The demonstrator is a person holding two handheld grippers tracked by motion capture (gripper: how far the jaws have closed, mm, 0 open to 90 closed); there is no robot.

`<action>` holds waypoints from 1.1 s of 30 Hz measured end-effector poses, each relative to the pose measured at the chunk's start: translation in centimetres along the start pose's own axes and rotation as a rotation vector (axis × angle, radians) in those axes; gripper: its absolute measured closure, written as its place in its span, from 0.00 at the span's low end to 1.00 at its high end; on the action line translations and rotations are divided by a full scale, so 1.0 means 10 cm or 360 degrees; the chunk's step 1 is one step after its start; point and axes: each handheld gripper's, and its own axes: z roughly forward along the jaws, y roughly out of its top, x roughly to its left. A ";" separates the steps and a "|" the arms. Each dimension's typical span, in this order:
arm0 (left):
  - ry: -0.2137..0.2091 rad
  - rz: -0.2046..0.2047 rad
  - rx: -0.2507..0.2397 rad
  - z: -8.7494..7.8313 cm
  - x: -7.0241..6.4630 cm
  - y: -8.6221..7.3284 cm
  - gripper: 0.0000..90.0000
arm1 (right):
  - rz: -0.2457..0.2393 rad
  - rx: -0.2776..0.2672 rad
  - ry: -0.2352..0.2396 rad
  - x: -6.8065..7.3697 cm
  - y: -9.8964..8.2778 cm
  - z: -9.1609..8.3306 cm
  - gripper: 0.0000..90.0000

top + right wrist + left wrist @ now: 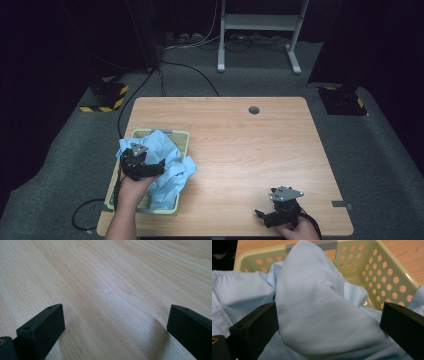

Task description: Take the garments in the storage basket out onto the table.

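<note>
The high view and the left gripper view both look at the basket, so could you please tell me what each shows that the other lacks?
High view alone: the whole wooden table with its round hole, the right claw resting open near the front edge, the person's forearms, and the grey floor.

Left gripper view alone: the round holes in the basket wall, and the left claw with its black jaws spread wide on either side of a raised fold of cloth.

Both: the light blue cloth heaped in the pale yellow basket.
</note>
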 end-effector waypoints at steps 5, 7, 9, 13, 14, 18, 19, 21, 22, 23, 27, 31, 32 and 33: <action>-0.0033 -0.0019 0.0067 0.09 -0.02 -0.02 0.01 | 0.0002 0.0000 0.0002 0.00 0.00 0.00 0.01; -0.0048 -0.0036 0.0101 0.13 -0.01 -0.03 0.01 | 0.0003 -0.0001 0.0004 0.00 0.00 0.00 0.01; -0.0052 -0.0047 0.0141 0.18 -0.02 -0.04 0.01 | 0.0003 -0.0001 0.0004 0.00 0.00 0.00 0.01; -0.0073 -0.0058 0.0220 0.27 -0.02 -0.06 0.01 | 0.0003 -0.0003 0.0004 0.00 0.00 0.00 0.01; -0.0088 -0.0059 0.0248 0.29 -0.02 -0.08 0.02 | 0.0003 -0.0003 0.0004 0.00 0.00 0.00 0.01; -0.0124 -0.0060 0.0294 0.36 -0.02 -0.10 0.08 | -0.0001 -0.0001 0.0002 0.00 0.00 0.00 0.01; -0.0130 -0.0061 0.0308 0.37 -0.02 -0.10 0.09 | -0.0002 -0.0001 0.0003 0.00 0.00 0.00 0.01; -0.0146 -0.0042 0.0326 0.38 -0.03 -0.09 0.15 | 0.0000 -0.0001 0.0004 0.00 0.00 0.00 0.01; -0.0164 -0.0011 0.0343 0.39 -0.03 -0.09 0.23 | -0.0001 -0.0001 0.0004 0.00 0.00 0.00 0.01; -0.0164 -0.0011 0.0343 0.39 -0.03 -0.09 0.28 | -0.0001 -0.0001 0.0004 0.00 0.00 0.00 0.01; -0.0190 0.0041 0.0370 0.40 -0.04 -0.09 0.47 | -0.0001 -0.0001 0.0005 0.00 0.00 0.00 0.01; -0.0222 0.0102 0.0391 0.40 -0.08 -0.08 0.62 | -0.0002 -0.0002 0.0005 0.00 0.00 0.00 0.01; -0.0227 0.0112 0.0397 0.40 -0.09 -0.07 0.68 | -0.0002 -0.0002 0.0006 0.00 0.00 0.00 0.01; -0.0229 0.0125 0.0402 0.40 -0.10 -0.07 0.68 | -0.0002 -0.0002 0.0006 0.00 0.00 0.00 0.01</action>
